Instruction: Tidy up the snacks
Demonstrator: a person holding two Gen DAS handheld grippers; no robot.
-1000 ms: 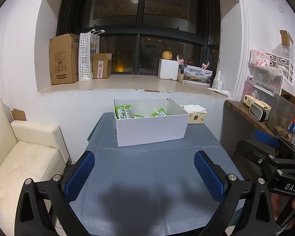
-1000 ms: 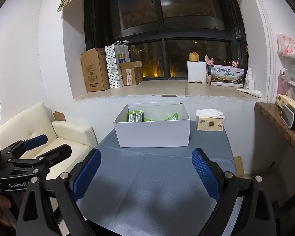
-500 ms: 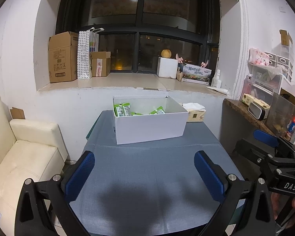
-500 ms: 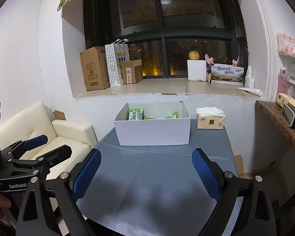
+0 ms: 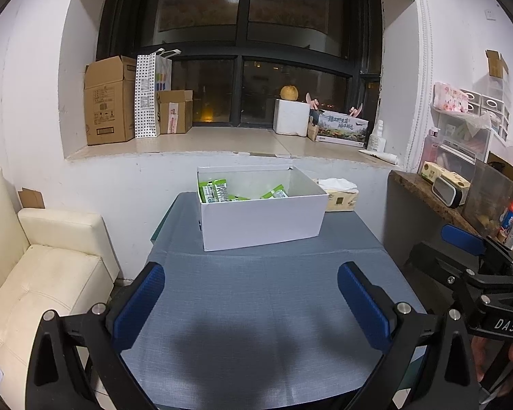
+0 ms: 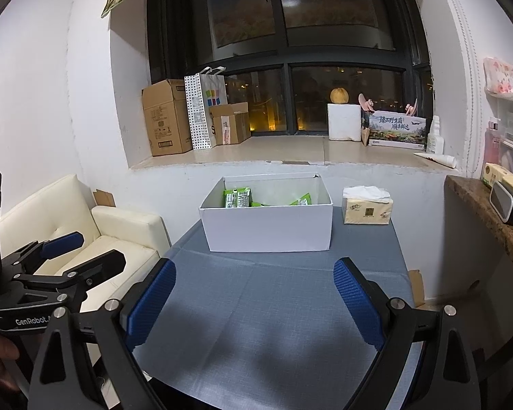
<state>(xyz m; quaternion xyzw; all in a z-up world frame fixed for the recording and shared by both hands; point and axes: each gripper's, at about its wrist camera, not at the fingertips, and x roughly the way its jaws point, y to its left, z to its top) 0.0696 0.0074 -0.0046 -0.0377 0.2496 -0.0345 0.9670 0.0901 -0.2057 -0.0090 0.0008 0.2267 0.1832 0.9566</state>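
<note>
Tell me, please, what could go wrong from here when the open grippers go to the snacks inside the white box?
1. The green snack packets lie deep behind the white box front wall; a low right gripper may push the box along the cloth.
2. The tissue pack stands beside the box and may be knocked.
3. The left gripper is close, so they may collide.

Snack packets in box on table, tissue pack right.
</note>
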